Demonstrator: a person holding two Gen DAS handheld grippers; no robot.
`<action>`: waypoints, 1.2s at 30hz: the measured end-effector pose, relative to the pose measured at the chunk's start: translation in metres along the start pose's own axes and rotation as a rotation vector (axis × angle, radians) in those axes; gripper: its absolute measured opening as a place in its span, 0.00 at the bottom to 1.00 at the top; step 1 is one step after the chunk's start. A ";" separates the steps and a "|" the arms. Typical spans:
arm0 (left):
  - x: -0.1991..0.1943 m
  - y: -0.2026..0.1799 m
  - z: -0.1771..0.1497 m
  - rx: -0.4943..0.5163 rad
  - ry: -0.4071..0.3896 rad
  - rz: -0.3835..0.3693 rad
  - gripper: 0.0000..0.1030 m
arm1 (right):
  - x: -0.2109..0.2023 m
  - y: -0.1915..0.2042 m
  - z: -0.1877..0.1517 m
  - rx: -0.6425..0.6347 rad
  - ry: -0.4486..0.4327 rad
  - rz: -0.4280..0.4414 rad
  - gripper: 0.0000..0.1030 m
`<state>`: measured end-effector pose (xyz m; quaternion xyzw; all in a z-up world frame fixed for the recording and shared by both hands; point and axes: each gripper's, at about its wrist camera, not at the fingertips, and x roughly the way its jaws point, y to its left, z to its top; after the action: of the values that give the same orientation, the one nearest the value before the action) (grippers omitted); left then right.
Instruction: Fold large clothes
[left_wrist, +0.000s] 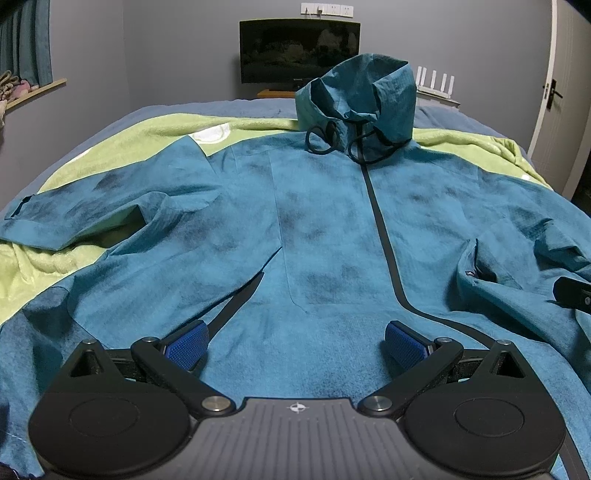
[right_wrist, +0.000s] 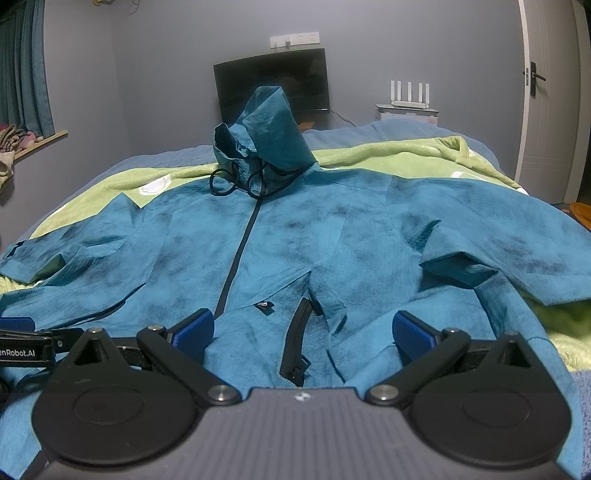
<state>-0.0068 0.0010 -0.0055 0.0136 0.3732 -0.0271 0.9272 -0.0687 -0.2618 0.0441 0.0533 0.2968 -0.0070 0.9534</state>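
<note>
While both grippers hover low, fingers spread, jacket lies flat.

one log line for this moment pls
stage: pre-fold | jacket: spread front-up on green blanket, hood standing up | left gripper: open, empty | right gripper: open, empty

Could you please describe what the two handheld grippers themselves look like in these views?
Both the left gripper and the right gripper look alike: black linkage arms with silver pivot pins, blue textured finger pads, round black discs either side, and a ribbed grey body bearing a small white emblem.
</note>
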 end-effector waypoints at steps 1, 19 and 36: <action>0.000 0.000 0.000 0.000 0.001 0.000 1.00 | 0.000 0.000 0.000 -0.001 0.000 0.000 1.00; 0.003 0.000 -0.001 -0.007 0.013 -0.007 1.00 | -0.001 0.001 -0.001 -0.007 -0.002 -0.002 1.00; 0.005 0.003 0.002 -0.016 0.028 -0.016 1.00 | 0.000 0.003 -0.001 -0.009 -0.001 -0.001 1.00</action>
<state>-0.0019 0.0036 -0.0076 0.0038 0.3865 -0.0315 0.9218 -0.0687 -0.2588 0.0438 0.0489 0.2965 -0.0062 0.9538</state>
